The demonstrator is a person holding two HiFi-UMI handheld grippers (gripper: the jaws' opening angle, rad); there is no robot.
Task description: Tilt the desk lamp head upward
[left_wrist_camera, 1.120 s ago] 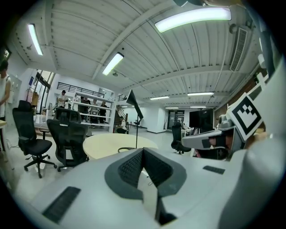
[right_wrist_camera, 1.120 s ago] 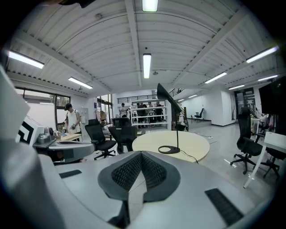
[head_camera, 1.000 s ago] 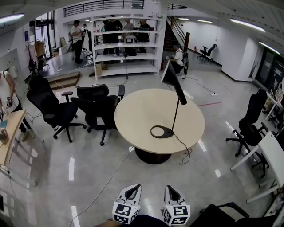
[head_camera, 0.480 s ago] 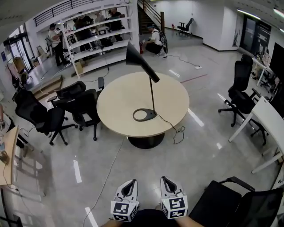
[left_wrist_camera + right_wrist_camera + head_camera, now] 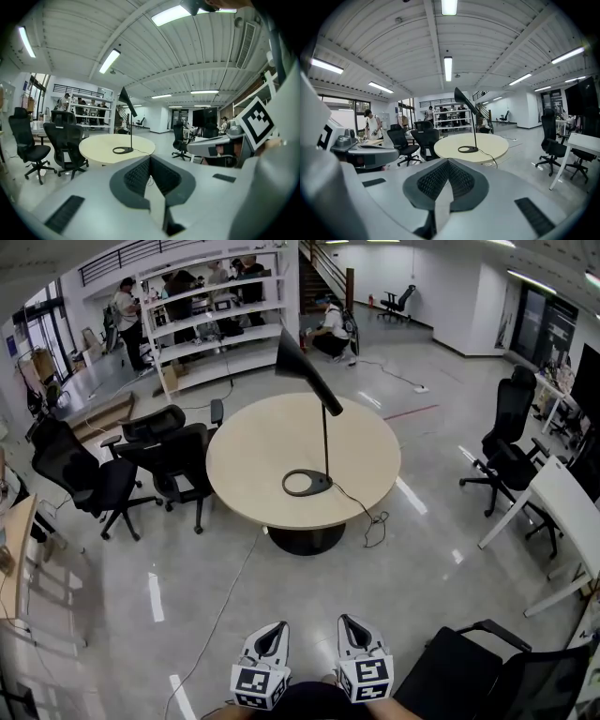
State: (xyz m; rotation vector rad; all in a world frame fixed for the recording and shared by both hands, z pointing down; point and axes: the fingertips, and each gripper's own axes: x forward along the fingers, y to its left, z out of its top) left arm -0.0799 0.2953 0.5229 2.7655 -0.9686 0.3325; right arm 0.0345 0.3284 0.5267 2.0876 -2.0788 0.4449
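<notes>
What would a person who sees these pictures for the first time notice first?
The eye goes first to the round pale table in the middle of the hall, with a single black desk lamp standing on it. Black office chairs crowd its left side. At the bottom edge, far from the table, the left gripper and right gripper are both shut and empty.

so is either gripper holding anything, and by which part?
Nothing held. Left gripper and right gripper both have jaws together on nothing; desk lamp stands far off, untouched.
</notes>
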